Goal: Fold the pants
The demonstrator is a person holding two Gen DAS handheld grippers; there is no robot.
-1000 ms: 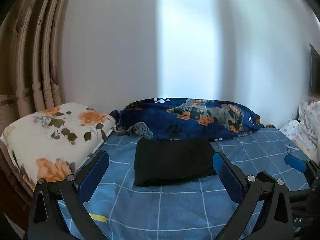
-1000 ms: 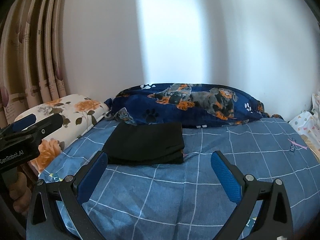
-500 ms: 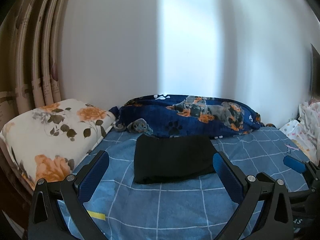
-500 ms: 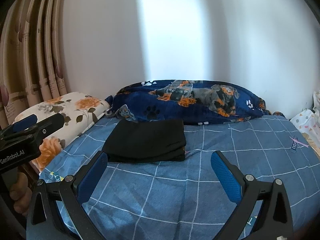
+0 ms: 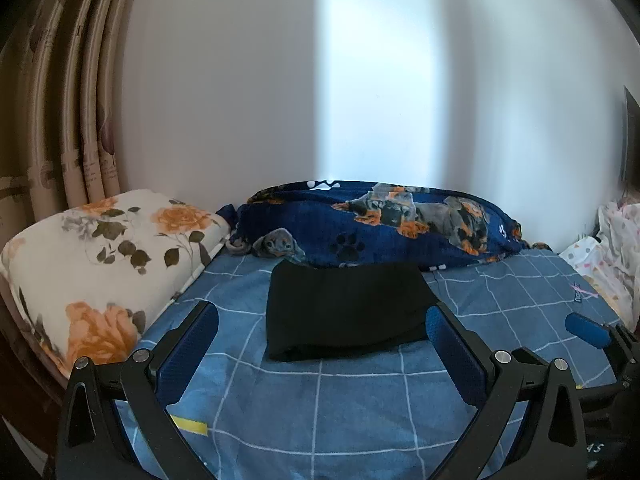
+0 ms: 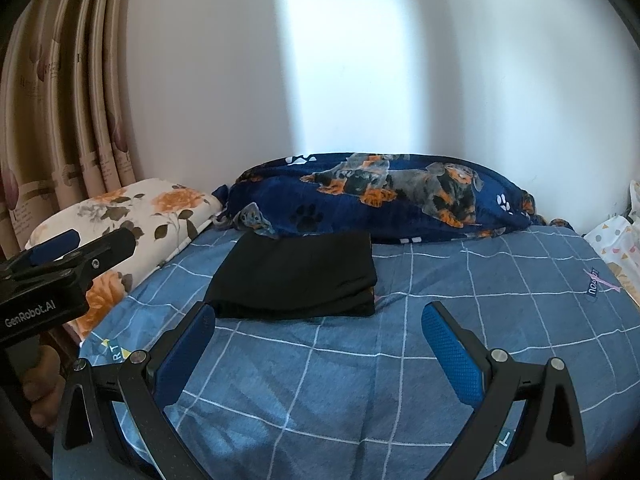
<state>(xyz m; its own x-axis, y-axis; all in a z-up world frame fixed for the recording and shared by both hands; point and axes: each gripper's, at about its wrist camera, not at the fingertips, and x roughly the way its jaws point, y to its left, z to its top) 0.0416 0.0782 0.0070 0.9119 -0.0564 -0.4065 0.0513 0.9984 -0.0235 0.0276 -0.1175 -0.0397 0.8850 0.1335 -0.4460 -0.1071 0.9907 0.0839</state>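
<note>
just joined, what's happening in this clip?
A person holds a two-finger gripper in each hand over a bed with a blue checked sheet. The black pants already lie folded into a compact rectangle on the sheet, in front of a dog-print blanket and beside a floral pillow. The left gripper and right gripper are both open, short of the pants and holding nothing. The fold looks done.

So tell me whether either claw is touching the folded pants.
Apart. The right wrist view shows blue sheet between the open right claw and the pants; the left claw hovers open too.
</note>
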